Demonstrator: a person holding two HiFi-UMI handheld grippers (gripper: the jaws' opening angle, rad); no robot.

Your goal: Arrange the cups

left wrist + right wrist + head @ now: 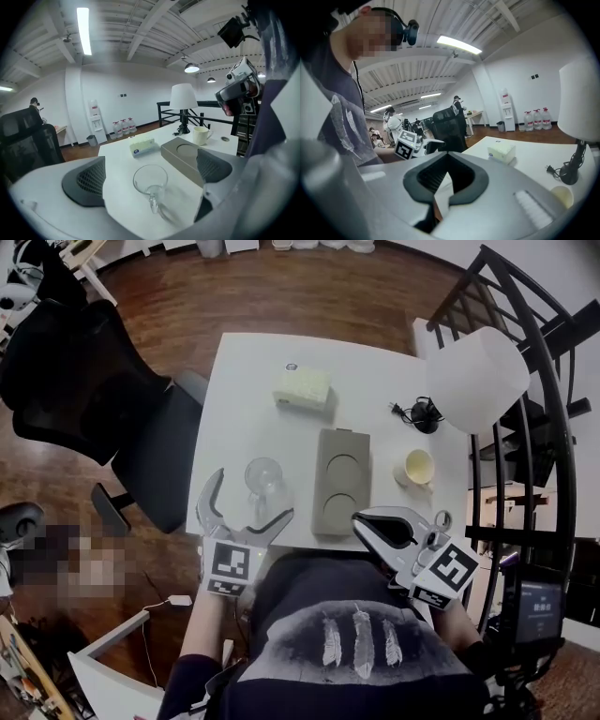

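A clear glass mug (265,476) stands on the white table (244,399), its handle (153,202) turned toward my left gripper. My left gripper (248,498) is wide open, and the mug (150,180) sits between its spread fingers without touching either pad. To the mug's right lies a grey tray (340,481) with two empty round recesses. A cream cup (418,467) stands right of the tray. My right gripper (366,521) is shut on nothing, hanging at the table's near edge by the tray's near right corner; in the right gripper view its jaws (447,180) are pressed together.
A pale tissue box (302,387) lies at the far middle of the table. A white-shaded lamp (476,379) and its black base with cable (424,414) stand at the right. A black office chair (112,409) is left of the table and a black railing (534,381) is to the right.
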